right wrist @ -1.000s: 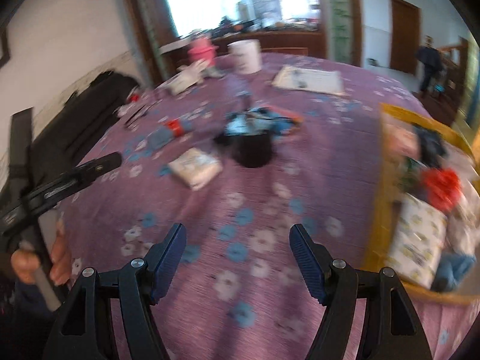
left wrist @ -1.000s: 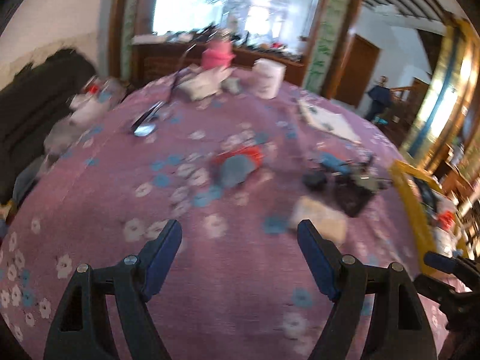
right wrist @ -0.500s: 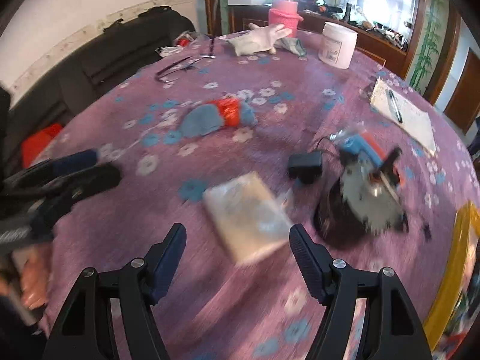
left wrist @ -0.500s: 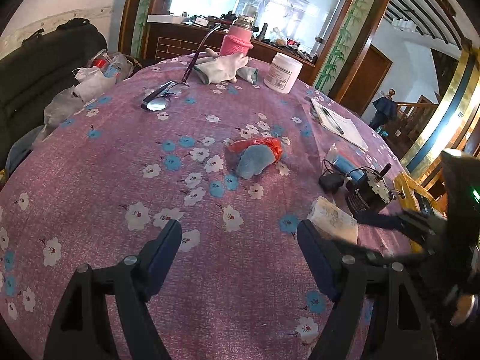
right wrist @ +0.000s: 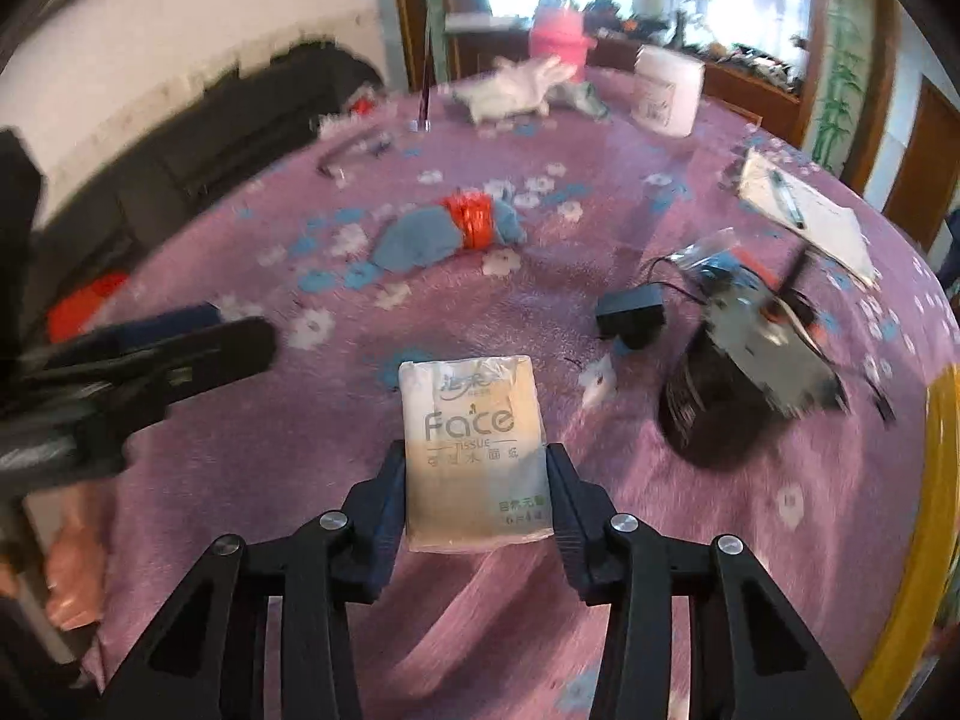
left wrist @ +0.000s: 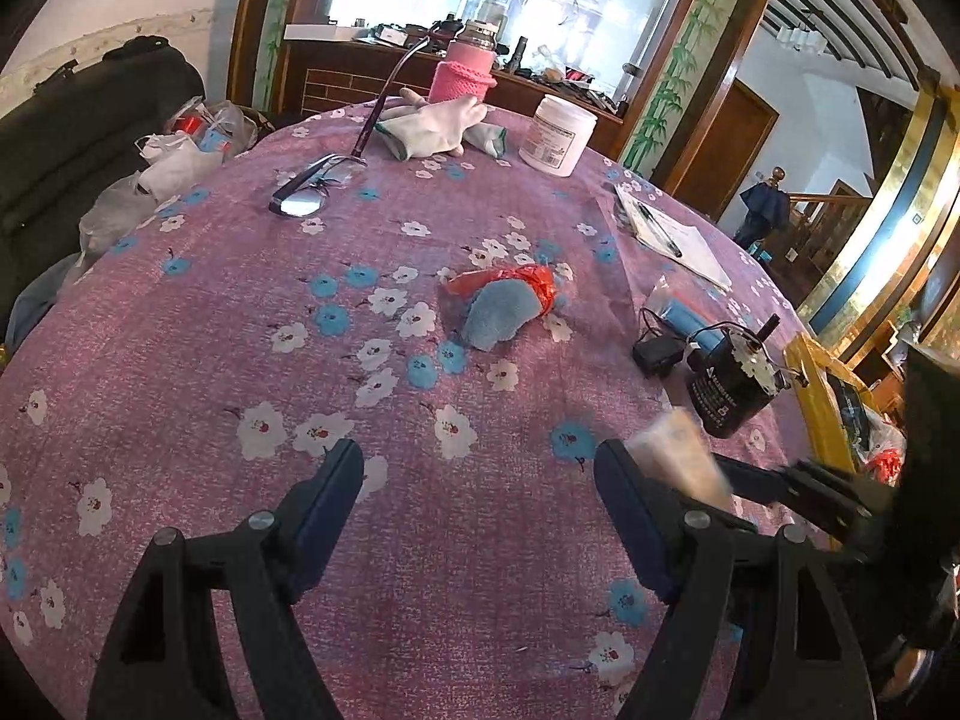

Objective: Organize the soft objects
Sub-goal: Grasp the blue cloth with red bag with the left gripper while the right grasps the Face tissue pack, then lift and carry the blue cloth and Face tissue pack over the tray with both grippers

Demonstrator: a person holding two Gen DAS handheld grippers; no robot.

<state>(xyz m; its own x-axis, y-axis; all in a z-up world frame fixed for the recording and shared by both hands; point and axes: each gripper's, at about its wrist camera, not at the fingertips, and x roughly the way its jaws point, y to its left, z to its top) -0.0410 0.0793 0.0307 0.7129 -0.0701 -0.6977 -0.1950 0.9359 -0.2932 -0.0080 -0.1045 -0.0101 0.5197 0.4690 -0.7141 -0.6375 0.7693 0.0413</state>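
Right gripper [right wrist: 474, 480] jaws now closing on tissue pack [right wrist: 474, 450], blurred

The right gripper [right wrist: 474, 489] has swung over from the yellow tray side to the tissue pack [right wrist: 474, 450], its fingers now closing around it.

Table [left wrist: 180, 360] under a purple cloth with white and blue flowers. Far edge: pink knit-sleeved bottle [left wrist: 462, 73], white lidded jar [left wrist: 557, 135] to its right. Eyeglasses [left wrist: 312, 189] lie left of centre, one arm sticking up. Right side: notepad [left wrist: 672, 240] with a pen [left wrist: 659, 230] on it. Nearer, a black cylindrical motor [left wrist: 729, 387] with a pale gear face, a small black adapter [left wrist: 657, 355] just left of it, wire between them. Plastic bags [left wrist: 174, 156] off the table's left edge, dark sofa [left wrist: 66, 120] behind.
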